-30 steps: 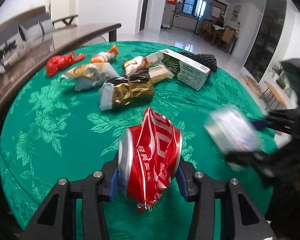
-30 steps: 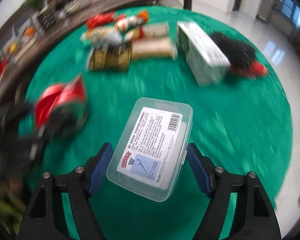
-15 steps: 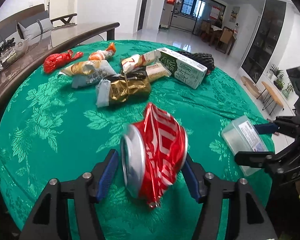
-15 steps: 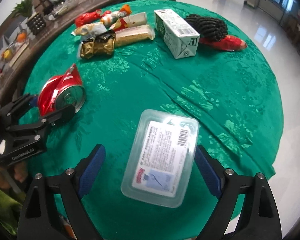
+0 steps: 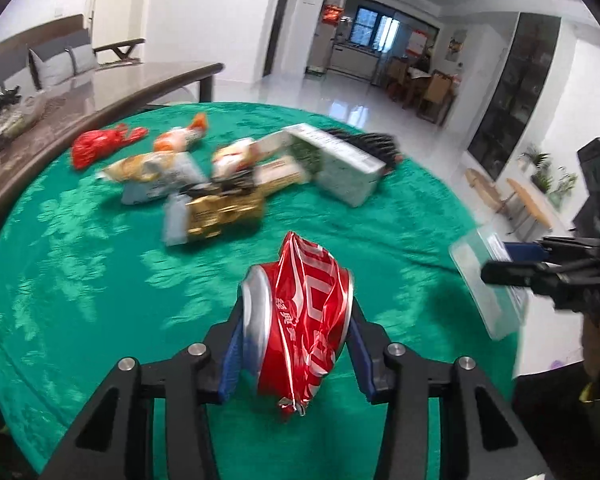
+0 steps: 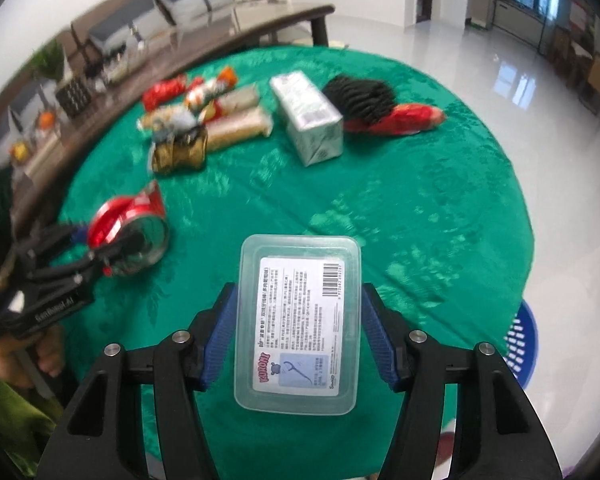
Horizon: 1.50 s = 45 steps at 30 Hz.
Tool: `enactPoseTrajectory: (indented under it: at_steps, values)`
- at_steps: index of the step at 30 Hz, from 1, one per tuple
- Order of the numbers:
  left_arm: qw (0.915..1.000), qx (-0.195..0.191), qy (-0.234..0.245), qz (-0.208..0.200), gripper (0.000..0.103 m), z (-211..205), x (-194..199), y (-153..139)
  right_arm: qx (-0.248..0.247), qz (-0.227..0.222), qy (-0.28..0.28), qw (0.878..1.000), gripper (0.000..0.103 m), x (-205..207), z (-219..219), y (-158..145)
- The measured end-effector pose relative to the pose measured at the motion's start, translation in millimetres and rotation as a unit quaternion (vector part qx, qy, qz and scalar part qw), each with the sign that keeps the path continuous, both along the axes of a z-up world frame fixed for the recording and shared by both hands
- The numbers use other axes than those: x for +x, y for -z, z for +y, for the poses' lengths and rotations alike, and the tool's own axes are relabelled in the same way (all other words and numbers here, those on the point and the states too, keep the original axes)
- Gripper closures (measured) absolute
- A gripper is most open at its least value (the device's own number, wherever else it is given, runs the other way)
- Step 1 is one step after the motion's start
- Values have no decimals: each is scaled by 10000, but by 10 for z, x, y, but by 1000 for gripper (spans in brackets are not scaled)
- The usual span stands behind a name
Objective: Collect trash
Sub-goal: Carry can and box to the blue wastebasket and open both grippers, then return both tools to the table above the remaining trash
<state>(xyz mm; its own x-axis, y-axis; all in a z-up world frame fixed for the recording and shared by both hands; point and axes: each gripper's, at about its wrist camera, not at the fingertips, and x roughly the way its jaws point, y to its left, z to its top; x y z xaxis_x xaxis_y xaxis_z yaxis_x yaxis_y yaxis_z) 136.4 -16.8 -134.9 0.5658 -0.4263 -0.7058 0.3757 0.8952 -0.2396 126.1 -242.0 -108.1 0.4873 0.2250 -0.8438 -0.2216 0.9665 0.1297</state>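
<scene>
My left gripper [image 5: 296,340] is shut on a crushed red soda can [image 5: 300,320] and holds it above the green tablecloth [image 5: 80,260]. My right gripper [image 6: 298,336] is shut on a clear plastic box [image 6: 298,328] with a printed label, held above the table's near edge. The can [image 6: 128,226] and left gripper [image 6: 100,252] show at the left of the right wrist view. The box [image 5: 488,280] and right gripper [image 5: 520,260] show at the right of the left wrist view.
Several wrappers [image 6: 188,120], a gold pouch [image 5: 220,212], a green-white carton [image 6: 308,120], a black mesh item [image 6: 360,94] and a red wrapper [image 6: 400,120] lie at the table's far side. A blue basket [image 6: 520,344] stands on the floor right of the table. A dark wooden table [image 5: 100,92] stands at the left.
Both grippers opened wider half a second ago and have closed again on the can and the box. Both have tilted up and pulled back toward the near edge.
</scene>
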Motion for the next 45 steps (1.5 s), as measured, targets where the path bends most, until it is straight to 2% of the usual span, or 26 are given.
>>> enactPoseTrajectory:
  at_steps: [5,9,12,18,23,27,32,35,40,45]
  values:
    - [9978,-148,640,-65,57,-630,-115,-238,76,-297,666,9973,41,-22,-766,-210]
    - [9923,-394,1172,83,57,-1315,-98,-350,10,-349,1378,9898,41,-76,-1515,-228]
    - [9877,-426,1495,151,57,-1882,-56,-379,-84,-305,1763,9838,41,-98,-1975,-174]
    - [9779,-454,1991,455,57,-2916,100,-191,-97,-140,2404,9705,41,-119,-2713,155]
    - [9740,-248,2144,689,56,-3471,230,134,135,-93,2731,9618,41,-194,-3090,437]
    - [9728,-57,2186,765,56,-3736,299,332,542,61,2834,9574,41,-160,-3242,600]
    - [9715,71,2238,776,52,-3947,361,547,633,187,2834,9567,40,-142,-3364,740]
    - [9717,180,2301,506,40,-3952,275,534,768,174,2981,9513,24,-159,-3452,752]
    - [9763,78,2108,474,39,-3939,268,449,866,-93,3188,9438,20,-280,-3589,588]
    - [9823,-257,1820,367,39,-3594,203,217,678,-560,3218,9427,10,-371,-3554,329]
